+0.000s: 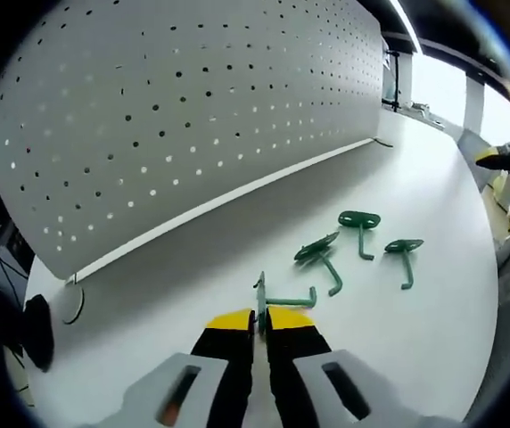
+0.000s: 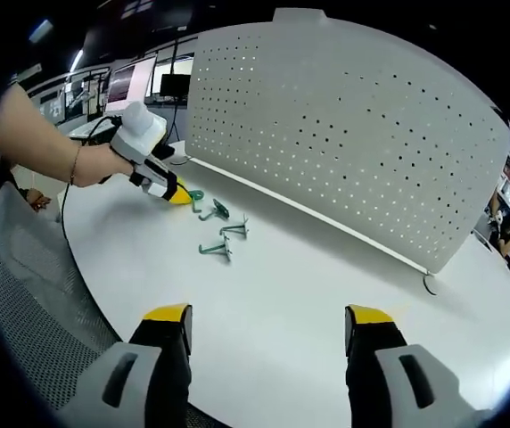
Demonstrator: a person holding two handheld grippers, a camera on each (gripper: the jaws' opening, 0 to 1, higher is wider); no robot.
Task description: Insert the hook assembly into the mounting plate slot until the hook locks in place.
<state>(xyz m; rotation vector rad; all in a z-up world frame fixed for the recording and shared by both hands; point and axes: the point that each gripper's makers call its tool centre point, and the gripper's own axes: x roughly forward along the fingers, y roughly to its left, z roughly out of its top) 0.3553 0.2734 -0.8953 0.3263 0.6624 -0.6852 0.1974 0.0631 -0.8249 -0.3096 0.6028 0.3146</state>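
A tall white pegboard mounting plate (image 1: pixel 193 116) (image 2: pixel 344 116) stands upright on the white table (image 1: pixel 415 339). My left gripper (image 1: pixel 260 319) is shut on the flat plate of a green hook (image 1: pixel 277 301), held just above the table in front of the board. Three more green hooks (image 1: pixel 319 254) (image 1: pixel 359 223) (image 1: pixel 404 251) lie on the table beyond it. In the right gripper view a hand holds the left gripper (image 2: pixel 173 191) with that hook (image 2: pixel 193 197), and the loose hooks (image 2: pixel 216 211) (image 2: pixel 236 229) (image 2: pixel 215 248) lie beside it. My right gripper (image 2: pixel 268 321) is open and holds nothing, well back from the hooks.
The pegboard's foot (image 1: pixel 72 303) (image 2: pixel 428 283) rests on the table at its end. A black round object (image 1: pixel 37 330) sits off the table's edge. Monitors (image 2: pixel 148 85) and a person (image 2: pixel 509 227) are in the background. The table's curved front edge (image 2: pixel 86 267) runs past a grey mesh surface.
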